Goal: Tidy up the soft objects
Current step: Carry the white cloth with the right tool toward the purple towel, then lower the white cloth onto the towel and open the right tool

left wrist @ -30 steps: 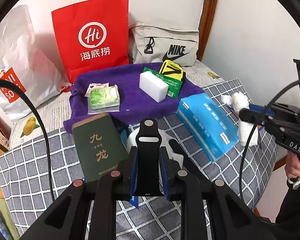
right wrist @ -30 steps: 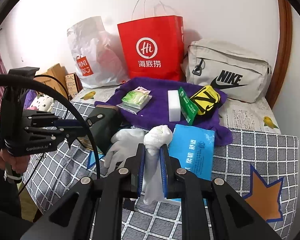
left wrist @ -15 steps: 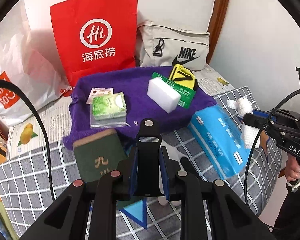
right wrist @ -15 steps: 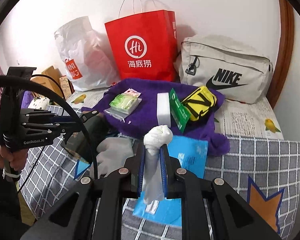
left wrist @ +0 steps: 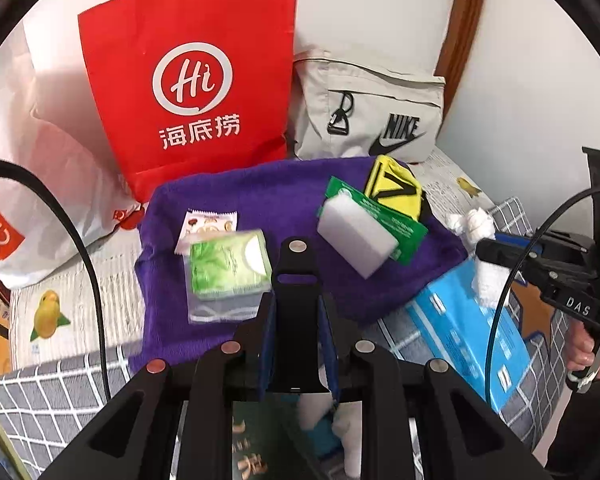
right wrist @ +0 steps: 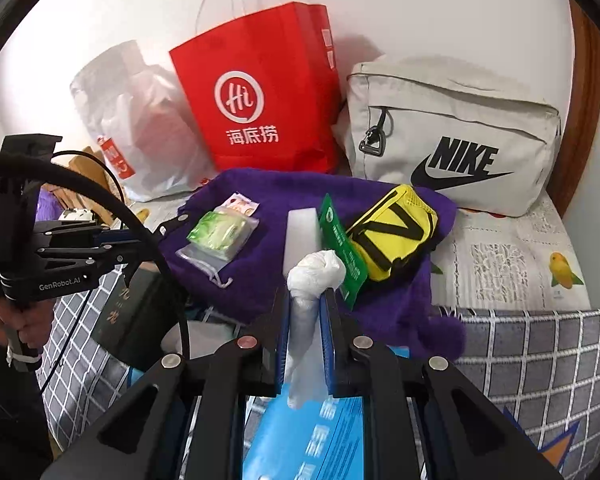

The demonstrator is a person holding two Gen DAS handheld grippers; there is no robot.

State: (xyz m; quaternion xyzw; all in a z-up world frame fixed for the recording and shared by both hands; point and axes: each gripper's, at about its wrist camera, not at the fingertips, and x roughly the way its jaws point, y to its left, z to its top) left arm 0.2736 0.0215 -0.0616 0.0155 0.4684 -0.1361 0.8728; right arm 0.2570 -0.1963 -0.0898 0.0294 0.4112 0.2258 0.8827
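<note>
My left gripper (left wrist: 296, 316) is shut on a flat black strap (left wrist: 296, 276) with a slot and a rivet, which sticks out over the near edge of the purple towel (left wrist: 260, 196). My right gripper (right wrist: 306, 312) is shut on a white knotted bundle (right wrist: 316, 272), held above the blue tissue pack (right wrist: 312, 436) at the towel's (right wrist: 260, 264) front edge. On the towel lie a green tissue pack (left wrist: 228, 268), a white sponge block (left wrist: 356, 236), a green packet (left wrist: 380, 212) and a yellow-black pouch (right wrist: 396, 232). The left wrist view shows the right gripper (left wrist: 488, 248) with the bundle (left wrist: 474, 220) at the right.
A red paper bag (left wrist: 192, 88), a grey Nike bag (right wrist: 452, 140) and a white plastic bag (left wrist: 32, 176) stand against the wall behind the towel. A dark green book (right wrist: 136, 308) and a white glove (left wrist: 348, 436) lie on the checked cover near the front. A hand (left wrist: 592, 348) holds the right gripper.
Both grippers have moved forward toward the purple towel, each still holding its item. The book, glove and blue pack have slipped under or behind the fingers.
</note>
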